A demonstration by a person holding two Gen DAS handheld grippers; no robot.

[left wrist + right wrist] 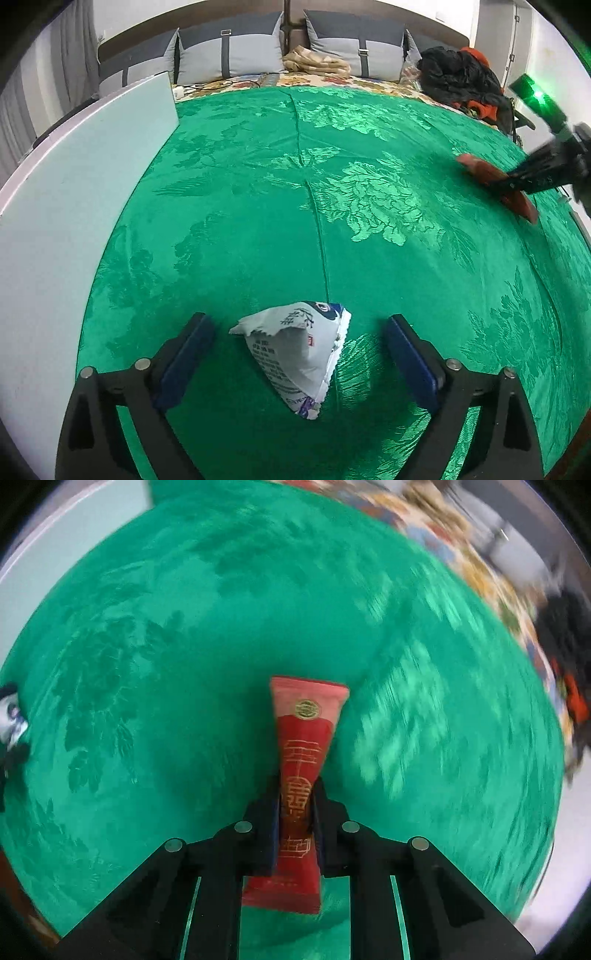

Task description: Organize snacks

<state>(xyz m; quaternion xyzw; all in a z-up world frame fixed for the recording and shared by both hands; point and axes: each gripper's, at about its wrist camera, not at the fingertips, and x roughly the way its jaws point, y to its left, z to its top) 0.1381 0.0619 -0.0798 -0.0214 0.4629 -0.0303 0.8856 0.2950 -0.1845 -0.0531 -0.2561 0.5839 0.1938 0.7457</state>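
**Operator:** My right claw [295,812] is clamped on the slim red foil snack bar with gold print [304,738]; the pads pinch its middle, both ends projecting clear above the green damask cloth [147,664].

**Observer:** Handling?

**Operator:** Light, crinkly, probably slippery. Grip mid-body, not the crimped seals. My left claw [301,354] stands wide, holding nothing; the white-and-blue printed snack pouch [295,354] lies between its fingers, untouched. Soft contents, I judge.

We hold our left gripper [299,354] wide open, pointing steeply down, while our right gripper [295,805] points down, clamped tight.
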